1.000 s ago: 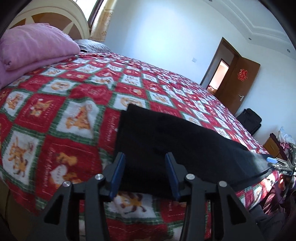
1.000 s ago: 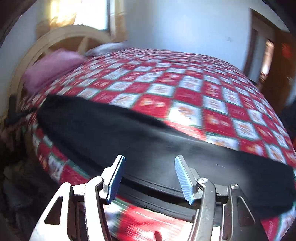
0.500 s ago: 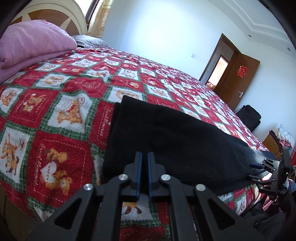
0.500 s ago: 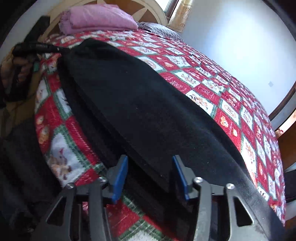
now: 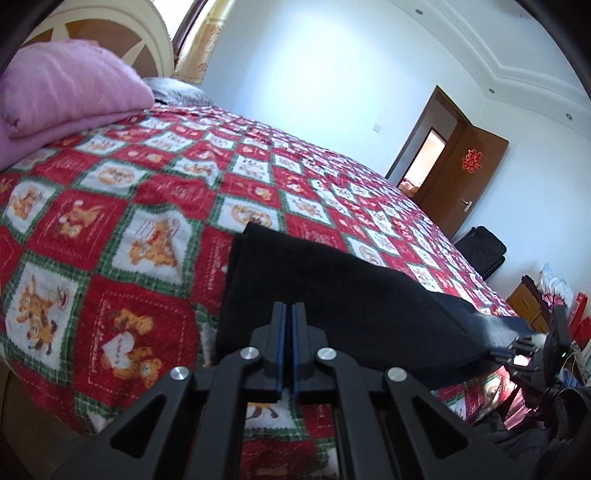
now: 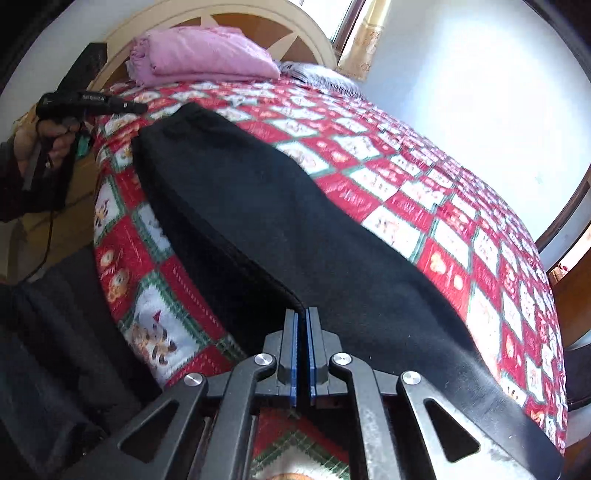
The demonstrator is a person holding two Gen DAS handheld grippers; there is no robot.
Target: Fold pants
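Both tongs were pinched on the black pants (image 5: 332,295). Left gripper (image 5: 287,314): blue pads drawn together to a thin slit, cloth of the near edge caught between them at one end of the garment. Right gripper (image 6: 302,321): jaws likewise closed, biting the folded near edge at the other end. From my right tongs the pants ran away ahead and to the left, long and flat on the red-and-green checked bedspread (image 6: 443,206), along the bed's near side. My left hand (image 6: 51,144) showed far off at that end, just off the mattress edge. Beyond the left tongs, up and to the left, lay a folded pink blanket (image 5: 66,92) against the headboard (image 5: 110,33). Far right: an open brown door (image 5: 461,177).
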